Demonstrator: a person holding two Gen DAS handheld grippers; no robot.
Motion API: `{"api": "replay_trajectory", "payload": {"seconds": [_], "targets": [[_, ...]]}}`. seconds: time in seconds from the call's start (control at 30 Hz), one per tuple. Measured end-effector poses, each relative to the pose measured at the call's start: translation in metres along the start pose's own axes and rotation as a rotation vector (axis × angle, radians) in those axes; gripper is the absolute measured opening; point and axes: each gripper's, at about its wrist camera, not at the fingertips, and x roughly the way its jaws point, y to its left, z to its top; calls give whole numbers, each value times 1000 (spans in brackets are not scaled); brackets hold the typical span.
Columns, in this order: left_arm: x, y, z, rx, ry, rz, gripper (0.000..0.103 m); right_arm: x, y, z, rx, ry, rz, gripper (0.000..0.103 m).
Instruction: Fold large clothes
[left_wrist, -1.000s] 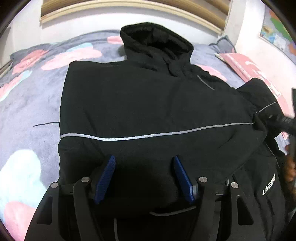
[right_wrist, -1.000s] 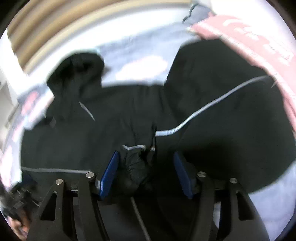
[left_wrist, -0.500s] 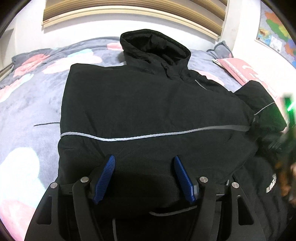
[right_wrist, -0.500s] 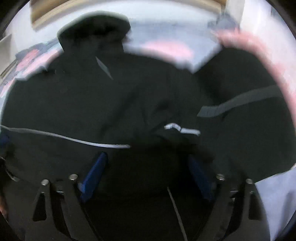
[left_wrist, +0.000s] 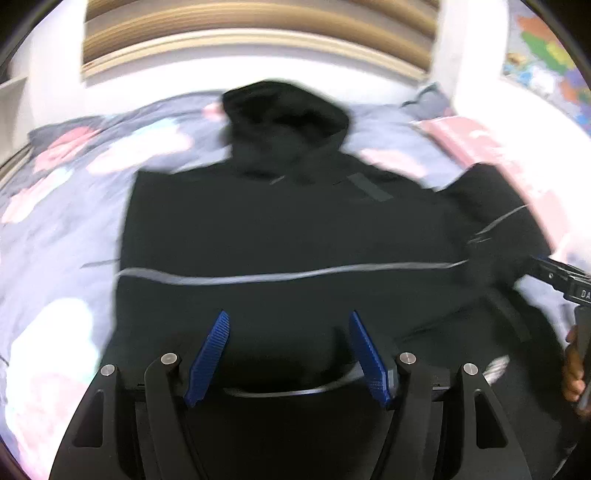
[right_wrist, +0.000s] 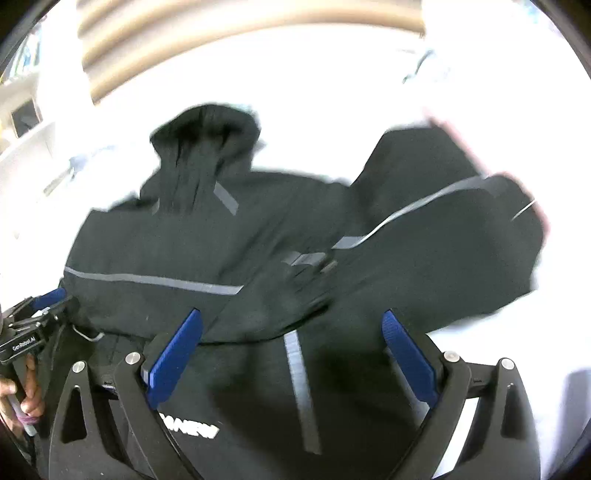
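Note:
A black hooded jacket (left_wrist: 288, 229) lies back-up on the bed, hood (left_wrist: 284, 122) at the far end, with a grey reflective stripe across it. My left gripper (left_wrist: 289, 317) is at the near hem, and a thick fold of black fabric with grey piping fills the gap between its pads. In the right wrist view its blue pad (right_wrist: 51, 295) sits at the corner of the jacket (right_wrist: 192, 251). My right gripper (right_wrist: 291, 317) stands wide open above the jacket with nothing in it. The sleeve cuff (right_wrist: 306, 258) lies loose on the jacket just beyond its tips.
A grey blanket (left_wrist: 74, 206) with pink and white flowers covers the bed. A pink pillow (left_wrist: 472, 140) lies at the far right. A white wall with a wooden strip (left_wrist: 258, 44) closes the far side. A map poster (left_wrist: 543, 66) hangs on the right. A hand (right_wrist: 22, 398) holds the left gripper.
My right gripper opened wide, let go of the sleeve cuff and drew back from it. My left gripper rose and pulled back, so the jacket looks smaller and blurred.

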Motion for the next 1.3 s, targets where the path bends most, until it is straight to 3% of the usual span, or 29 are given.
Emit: {"api": "replay_trajectory", "payload": {"seconds": [0.13,0.27,0.5,0.63,0.8,1.03,1.13,1.17,1.2,1.3], "targets": [[-4,-68,28,54,-39,-98,69,-52,-68,24,71,-92,-24,99],[19,-140,46,108,-48,-191,69,-70,-155,41,148,-124,-124,99],[110,-228,55,105,54,-246,69,-43,-283,61,371,-93,-141,100],[161,-233,39,45,129,-202,70,-11,-324,63,428,-54,-150,100],[159,-240,20,108,45,-190,74,45,-352,61,472,24,-135,100],[155,-238,13,113,17,-198,76,114,-378,57,620,95,-41,101],[156,-239,14,121,15,-193,76,126,-368,69,583,95,91,63],[156,-240,14,122,15,-191,76,124,-362,75,552,97,114,42],[156,-240,14,123,15,-190,76,117,-357,79,526,84,111,30],[154,-240,13,123,14,-190,76,66,-349,93,426,-39,22,22]]}}
